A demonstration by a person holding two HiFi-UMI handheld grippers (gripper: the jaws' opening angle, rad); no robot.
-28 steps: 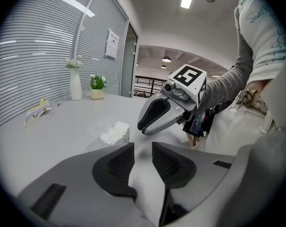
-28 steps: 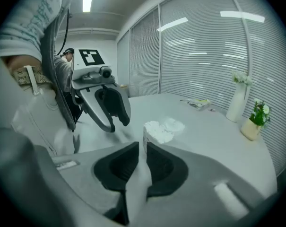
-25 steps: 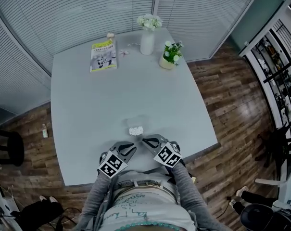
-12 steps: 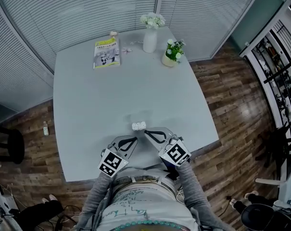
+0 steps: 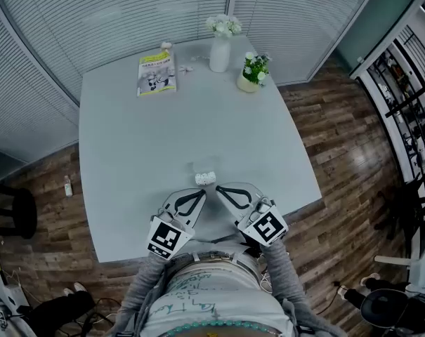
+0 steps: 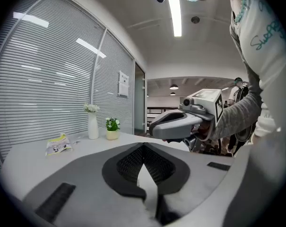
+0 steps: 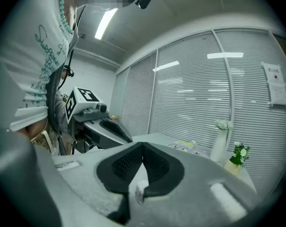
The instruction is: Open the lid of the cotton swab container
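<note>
Clad in grey long sleeves (image 5: 143, 290) and a white shirt (image 5: 205, 307) printed with teal script; teal beads (image 5: 212, 327) at the neck. Left gripper (image 5: 201, 193) and right gripper (image 5: 218, 188) moulded in light grey, tapered, lined with black mesh-textured pads (image 6: 128, 164); dark rectangular strips (image 6: 55, 200) inset in the housings; each capped by a white cube (image 5: 165, 238) carrying black square markers.

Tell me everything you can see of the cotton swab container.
The cotton swab container is a small, pale, whitish thing; its material cannot be made out. It rests on the grey table near the person's edge, just beyond the tips of the left gripper and the right gripper, which are both shut and hold nothing. It is too small in these views to tell whether its lid is on.
</note>
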